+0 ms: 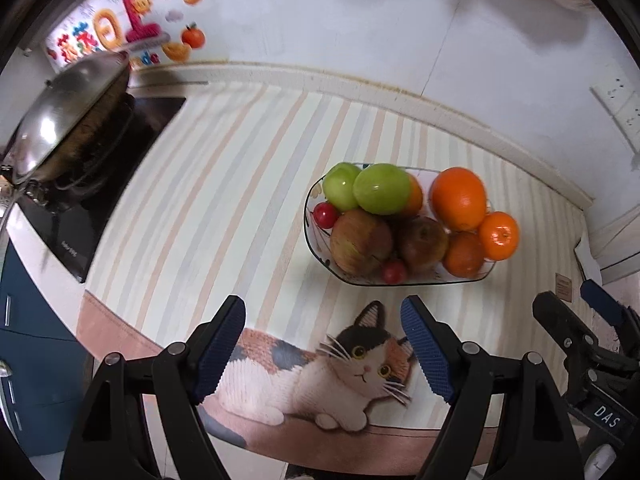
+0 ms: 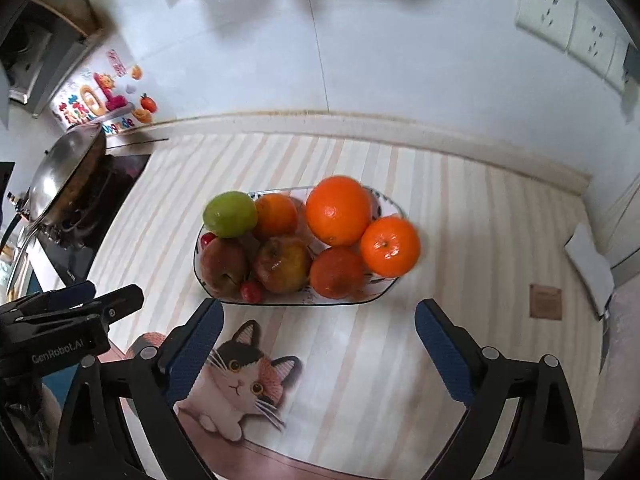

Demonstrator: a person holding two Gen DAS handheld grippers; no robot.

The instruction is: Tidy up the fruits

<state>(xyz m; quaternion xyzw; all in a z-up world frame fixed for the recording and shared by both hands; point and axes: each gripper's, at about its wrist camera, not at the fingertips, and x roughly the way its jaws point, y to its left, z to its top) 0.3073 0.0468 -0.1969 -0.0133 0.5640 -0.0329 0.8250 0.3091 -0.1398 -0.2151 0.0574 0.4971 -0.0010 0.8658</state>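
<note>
A glass plate [image 1: 420,281] on the striped mat is piled with fruit: two green apples [image 1: 382,188], a big orange [image 1: 458,198], a mandarin [image 1: 498,236], two reddish apples [image 1: 360,246] and small red fruits [image 1: 325,215]. My left gripper [image 1: 323,308] hovers open and empty in front of the plate, above the cat picture. The right wrist view shows the same plate [image 2: 304,303], with the big orange [image 2: 338,210], the mandarin [image 2: 390,246] and a green apple [image 2: 230,214]. My right gripper [image 2: 320,308] is wide open and empty, just short of the plate's near rim.
A steel wok [image 1: 68,120] sits tilted on the black stove [image 1: 80,216] at the left. The mat carries a cat picture [image 1: 360,368]. Wall sockets [image 2: 568,28] are on the tiled wall behind. A small brown card [image 2: 546,302] and a white object [image 2: 588,268] lie at the right.
</note>
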